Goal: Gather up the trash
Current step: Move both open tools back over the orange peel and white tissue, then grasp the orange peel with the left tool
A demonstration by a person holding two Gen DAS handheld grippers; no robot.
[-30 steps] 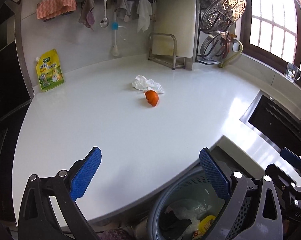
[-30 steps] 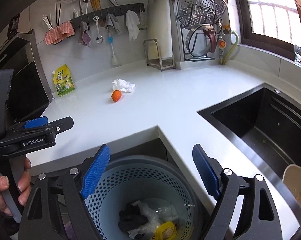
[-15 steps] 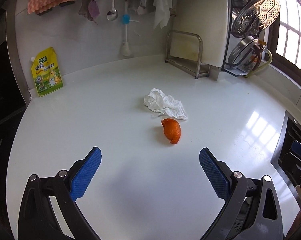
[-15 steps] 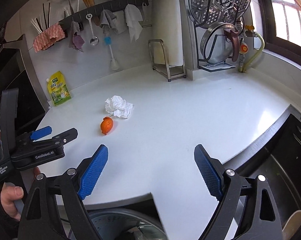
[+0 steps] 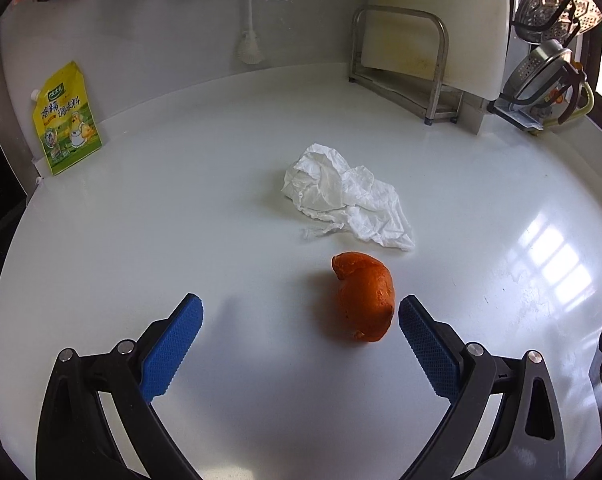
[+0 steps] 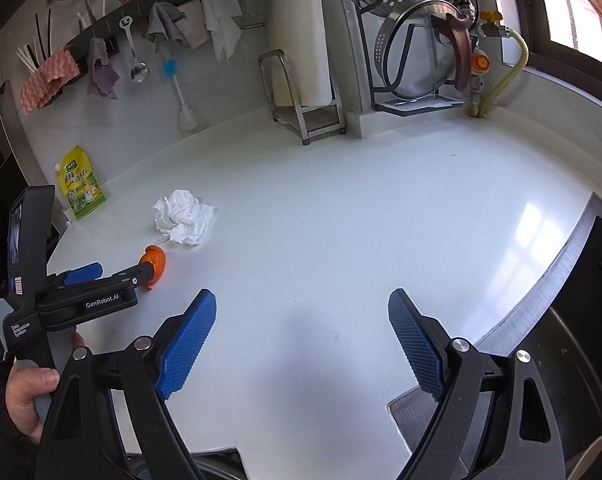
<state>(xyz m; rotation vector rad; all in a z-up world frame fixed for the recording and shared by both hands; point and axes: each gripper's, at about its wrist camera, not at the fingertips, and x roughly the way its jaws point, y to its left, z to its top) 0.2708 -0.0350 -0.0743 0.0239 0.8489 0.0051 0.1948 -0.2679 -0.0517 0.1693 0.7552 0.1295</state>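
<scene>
An orange peel [image 5: 364,297] lies on the white counter [image 5: 181,240], with a crumpled white tissue [image 5: 347,196] just behind it. My left gripper [image 5: 300,320] is open and low over the counter, the peel lying between its fingers close to the right one. In the right wrist view the left gripper [image 6: 113,272] reaches the peel [image 6: 154,265] from the left, and the tissue [image 6: 184,217] lies beyond. My right gripper [image 6: 301,320] is open and empty above bare counter, well right of the peel.
A yellow seasoning pouch [image 5: 66,118] leans on the back wall. A metal rack with a cutting board [image 5: 433,36] stands at the back right, pot lids [image 6: 421,48] beside it. A dark sink [image 6: 589,300] lies at the right. A bin rim [image 6: 205,468] shows below the counter edge.
Both grippers moved forward from over the bin onto the counter. The left gripper closed in on the orange peel, which now lies between its open fingers.
</scene>
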